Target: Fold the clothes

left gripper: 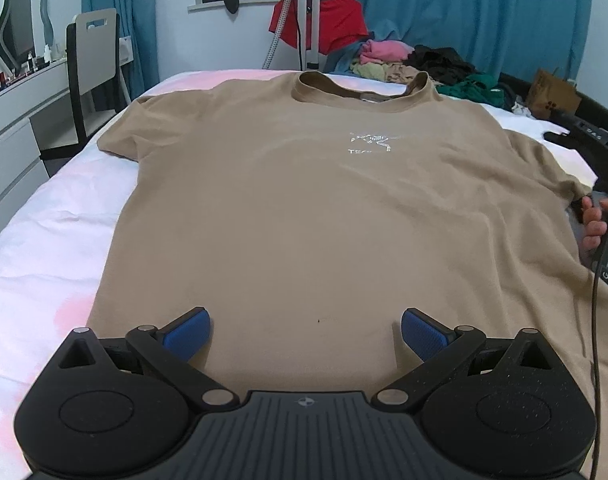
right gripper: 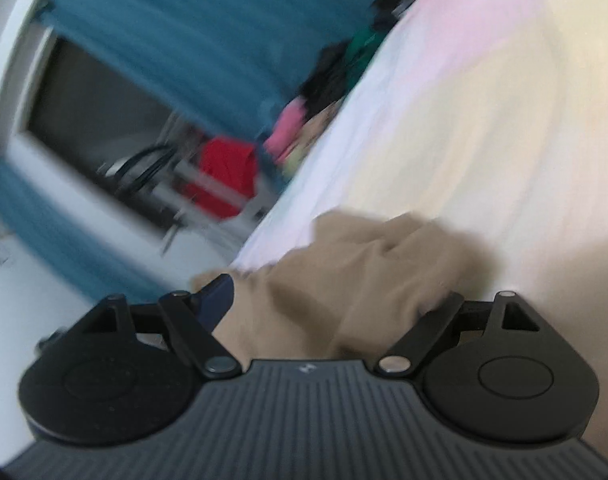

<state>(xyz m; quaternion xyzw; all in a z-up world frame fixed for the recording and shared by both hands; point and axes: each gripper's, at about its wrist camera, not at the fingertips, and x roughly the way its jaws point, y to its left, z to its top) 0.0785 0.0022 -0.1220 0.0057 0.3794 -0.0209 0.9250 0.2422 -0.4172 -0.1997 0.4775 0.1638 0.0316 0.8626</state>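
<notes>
Left side first: we have the left hand-held gripper (left gripper: 305,334) hovering low over the hem end of the tan T-shirt (left gripper: 304,208), its blue pads spread wide, nothing between them. The shirt lies front-up and flat on the bed (left gripper: 44,240), collar (left gripper: 359,86) at the far end, left sleeve (left gripper: 124,132) spread out.

Moving right: a pile of clothes (left gripper: 415,66) waits beyond the collar. At the right edge, a person's hand (left gripper: 595,224) shows beside the right sleeve.

Right wrist view is heavily blurred. The right hand-held gripper (right gripper: 327,312) has tan cloth bunched between its fingers; whether it is clamped on it, we cannot tell.

Our judgement: the first fold is starting, right side leading. Next move calls for carrying that sleeve across toward the centre, while the left gripper pins or takes the hem.
</notes>
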